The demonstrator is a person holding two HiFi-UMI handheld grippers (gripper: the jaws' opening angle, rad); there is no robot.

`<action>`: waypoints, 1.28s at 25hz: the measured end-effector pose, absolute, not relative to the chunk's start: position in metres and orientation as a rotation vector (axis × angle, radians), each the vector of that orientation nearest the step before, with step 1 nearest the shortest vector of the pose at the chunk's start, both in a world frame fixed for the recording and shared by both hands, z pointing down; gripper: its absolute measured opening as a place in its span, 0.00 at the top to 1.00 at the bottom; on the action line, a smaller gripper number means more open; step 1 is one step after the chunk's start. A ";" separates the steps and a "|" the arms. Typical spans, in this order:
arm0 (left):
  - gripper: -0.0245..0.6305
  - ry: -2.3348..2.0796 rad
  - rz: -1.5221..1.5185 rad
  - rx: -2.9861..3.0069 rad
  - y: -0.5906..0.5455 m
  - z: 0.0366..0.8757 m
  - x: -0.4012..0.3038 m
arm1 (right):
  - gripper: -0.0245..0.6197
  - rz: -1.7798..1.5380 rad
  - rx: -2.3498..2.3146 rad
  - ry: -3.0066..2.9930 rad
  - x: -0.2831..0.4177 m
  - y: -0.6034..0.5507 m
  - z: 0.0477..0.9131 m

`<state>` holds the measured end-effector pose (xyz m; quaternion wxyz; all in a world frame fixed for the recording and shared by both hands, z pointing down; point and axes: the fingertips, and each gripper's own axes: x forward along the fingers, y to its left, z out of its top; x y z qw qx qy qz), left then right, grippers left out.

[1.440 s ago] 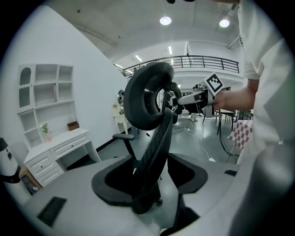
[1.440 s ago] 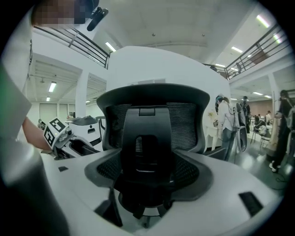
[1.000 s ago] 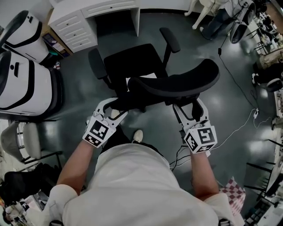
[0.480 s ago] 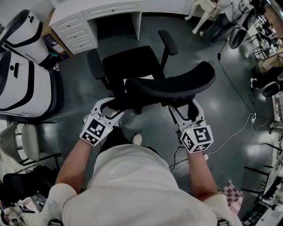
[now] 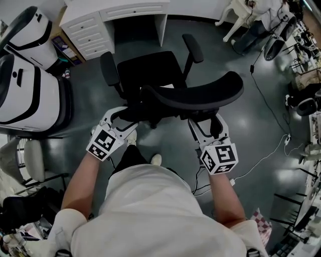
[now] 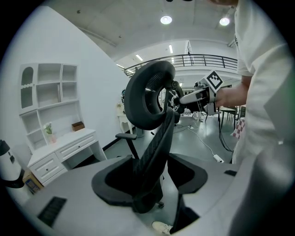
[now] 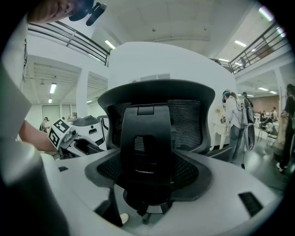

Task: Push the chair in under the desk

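Note:
A black office chair (image 5: pixel 148 70) stands on the grey floor, its seat facing the white desk (image 5: pixel 135 7) at the top of the head view. My left gripper (image 5: pixel 125 118) holds the left edge of the curved backrest (image 5: pixel 200 95). In the left gripper view that edge (image 6: pixel 154 152) fills the gap between the pads, and the jaws have just been opening slightly. My right gripper (image 5: pixel 205 123) is behind the middle of the backrest. In the right gripper view the backrest's black spine (image 7: pixel 146 138) sits tight between its pads.
A large white-and-black machine (image 5: pixel 25 85) stands to the left. The desk's white drawer unit (image 5: pixel 88 30) lies beyond it. A cable (image 5: pixel 266 150) crosses the floor on the right. My shoe (image 5: pixel 156 159) is just behind the chair base. White furniture legs (image 5: pixel 235 20) show at the top right.
The chair and both grippers have moved together a short way toward the desk. Both grips on the backrest look the same as before.

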<state>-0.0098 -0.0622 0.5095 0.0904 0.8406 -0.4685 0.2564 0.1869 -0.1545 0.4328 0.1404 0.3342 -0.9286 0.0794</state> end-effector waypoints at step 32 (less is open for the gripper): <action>0.61 -1.276 0.788 2.542 -0.126 0.510 -0.098 | 0.45 0.229 0.955 -2.675 0.099 -0.207 0.431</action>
